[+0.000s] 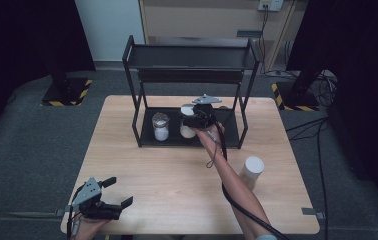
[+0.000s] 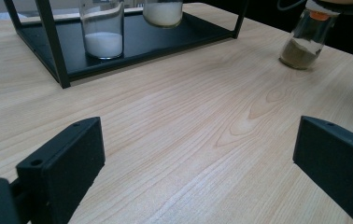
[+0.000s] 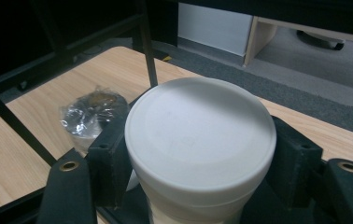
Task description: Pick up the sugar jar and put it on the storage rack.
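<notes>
At the centre of the high view, on the lower shelf of the black rack (image 1: 136,118), stands a white-lidded jar (image 1: 187,122) partly filled with white powder, and the right gripper (image 1: 195,119) has it pinched just under the lid. In the right gripper view the two black jaws press against opposite sides of the jar (image 3: 201,140), directly below the wide white lid, a hold that keeps the jar upright and stops it slipping down through the grip. Whether its base already rests on the shelf cannot be told; it looks either just set down or about to be lifted.

Just to the left of it on the same shelf stands a second jar (image 1: 161,126), clear-sided, with white powder in its lower part and a shiny dark top (image 3: 90,112). The two are near but apart, so the jaws have room to work beside it. The rack's upper shelf (image 1: 192,55) sits above and behind.

Toward the lower right of the high view, on the bare wooden table (image 1: 142,175), a third jar (image 1: 251,171) with a white lid waits beside the reaching forearm; the left gripper view shows it holds a brownish powder (image 2: 300,51).

In the lower left corner the left gripper (image 1: 118,192) rests low near the table's edge, jaws spread wide with nothing between them, out of the way.
</notes>
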A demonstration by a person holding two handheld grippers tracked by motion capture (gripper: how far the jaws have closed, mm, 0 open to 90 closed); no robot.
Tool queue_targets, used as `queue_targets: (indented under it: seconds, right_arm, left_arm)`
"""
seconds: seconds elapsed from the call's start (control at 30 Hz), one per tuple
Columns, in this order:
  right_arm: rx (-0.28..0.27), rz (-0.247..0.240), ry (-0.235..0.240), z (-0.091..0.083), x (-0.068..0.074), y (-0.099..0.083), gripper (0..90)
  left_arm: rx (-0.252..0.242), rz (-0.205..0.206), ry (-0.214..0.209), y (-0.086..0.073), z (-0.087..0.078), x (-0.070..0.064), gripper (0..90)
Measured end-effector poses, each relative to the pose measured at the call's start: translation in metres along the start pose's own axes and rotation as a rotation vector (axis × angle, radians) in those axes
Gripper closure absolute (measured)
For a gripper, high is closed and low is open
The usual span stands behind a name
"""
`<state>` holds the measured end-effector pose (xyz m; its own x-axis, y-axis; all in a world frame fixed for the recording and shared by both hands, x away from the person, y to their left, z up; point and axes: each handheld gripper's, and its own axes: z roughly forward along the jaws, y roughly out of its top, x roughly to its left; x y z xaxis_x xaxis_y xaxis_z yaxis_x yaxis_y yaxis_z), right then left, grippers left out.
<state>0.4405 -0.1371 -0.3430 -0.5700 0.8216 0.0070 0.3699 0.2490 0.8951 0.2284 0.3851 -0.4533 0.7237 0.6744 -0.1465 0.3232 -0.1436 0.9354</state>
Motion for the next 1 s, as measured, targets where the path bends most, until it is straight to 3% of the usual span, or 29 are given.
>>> queue_targets:
  seconds: [1.0]
  right_arm:
    - [0.028, 0.017, -0.027, 0.019, -0.002, -0.016, 33.2]
  left_arm:
    - [0.001, 0.002, -0.002, 0.0, 0.0, 0.0, 1.1]
